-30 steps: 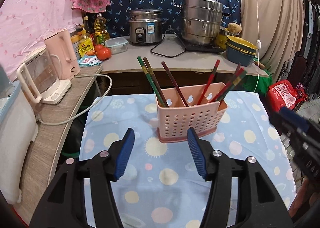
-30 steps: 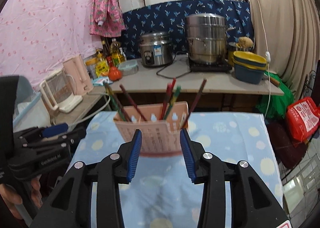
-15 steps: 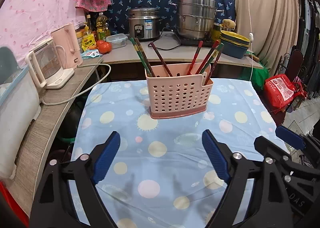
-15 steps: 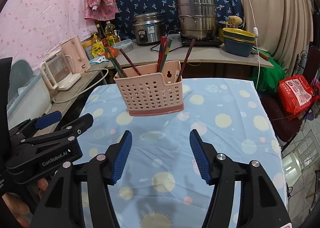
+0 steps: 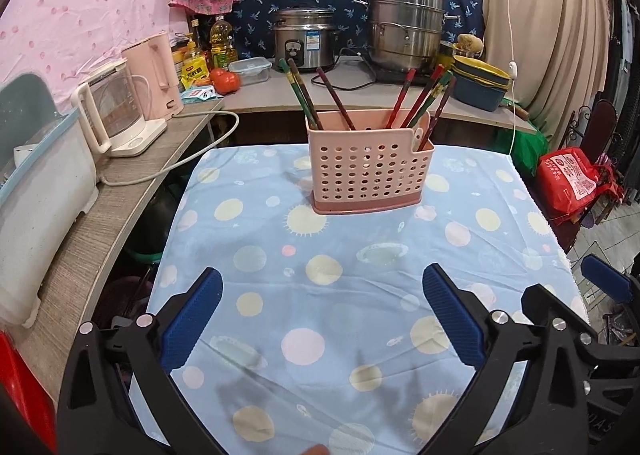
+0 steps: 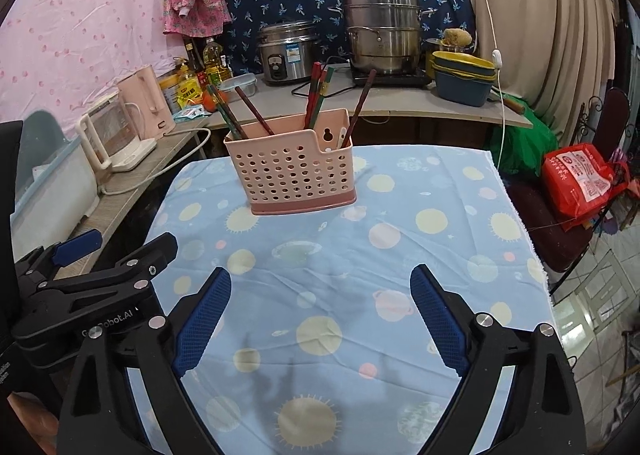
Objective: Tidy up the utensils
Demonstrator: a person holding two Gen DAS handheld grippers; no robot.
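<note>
The pink basket (image 5: 370, 171) stood mid-table on the dotted cloth (image 5: 360, 295), chopsticks (image 5: 420, 99) sorted inside; the left gripper (image 5: 322, 313) and right gripper (image 6: 320, 305) were opening, nothing between them; the task was judged finished, only withdrawal being called for.

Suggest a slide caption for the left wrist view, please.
Left gripper opening, empty, above the tablecloth, facing the chopstick-filled pink basket.

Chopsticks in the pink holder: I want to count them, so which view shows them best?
The left wrist view: the chopsticks fan apart above the pink holder, each distinct. In the right wrist view they bunch and overlap, so they are harder to count.
</note>
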